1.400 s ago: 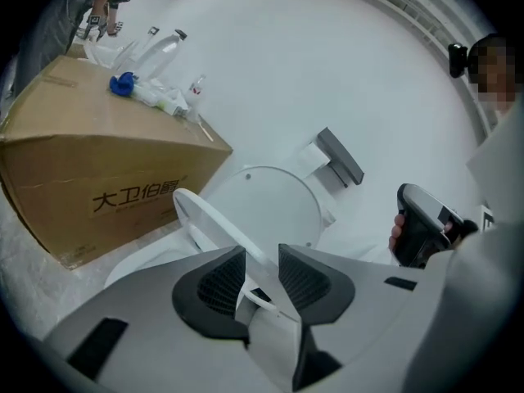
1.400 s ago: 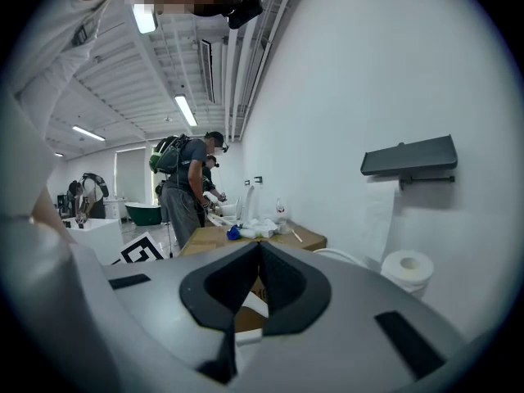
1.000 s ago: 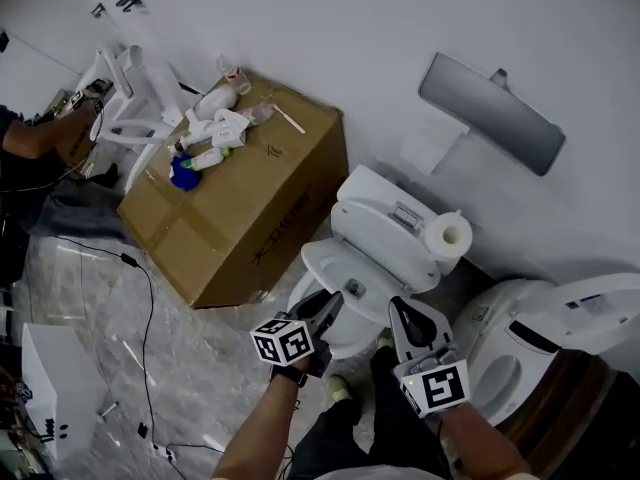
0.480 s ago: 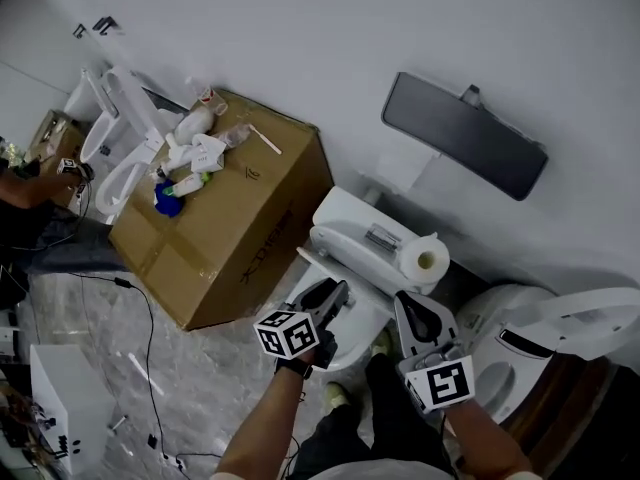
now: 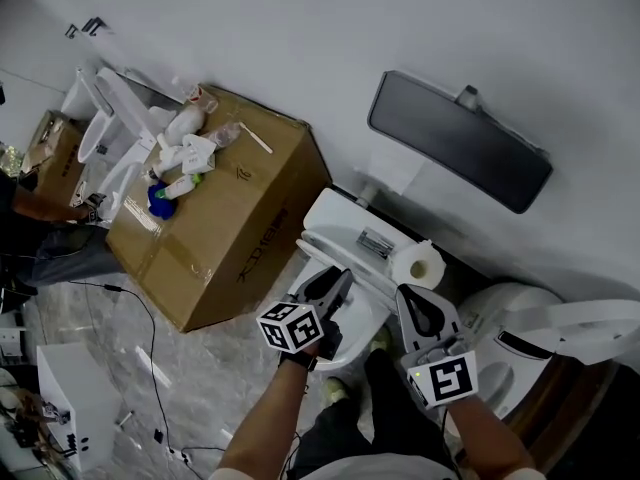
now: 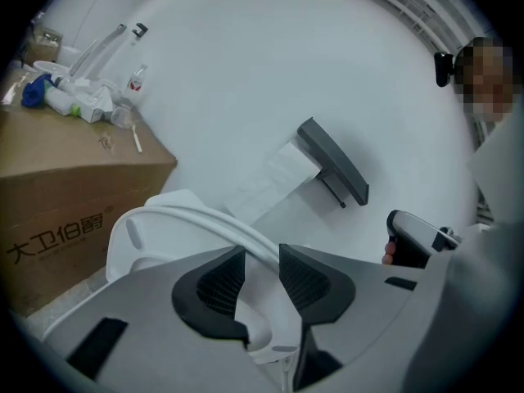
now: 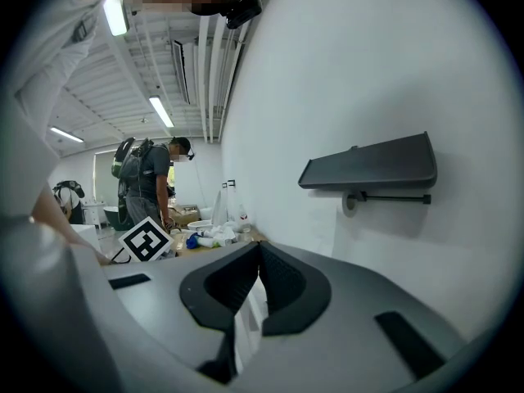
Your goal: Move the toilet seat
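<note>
A white toilet (image 5: pixel 352 230) stands against the wall, with a paper roll (image 5: pixel 418 265) on its tank. In the left gripper view its thin white seat ring (image 6: pixel 188 218) is lifted off the bowl and runs between the jaws of my left gripper (image 6: pixel 262 273), which is shut on it. From the head view that left gripper (image 5: pixel 335 280) is over the bowl's front. My right gripper (image 5: pixel 412 303) hovers beside it to the right, off the seat. Its jaws meet at the tips in the right gripper view (image 7: pixel 259 260), with nothing between them.
A big cardboard box (image 5: pixel 220 218) with bottles on top stands left of the toilet. A dark shelf (image 5: pixel 460 138) hangs on the wall above. A second toilet (image 5: pixel 510 358) is at the right, another (image 5: pixel 100 128) at far left. Cables (image 5: pixel 130 298) cross the floor. A person (image 7: pixel 151 182) stands behind.
The head view has swung a little, shifting the whole scene. My left gripper has risen slightly toward the tank on the seat. The right gripper has kept its place beside it.
</note>
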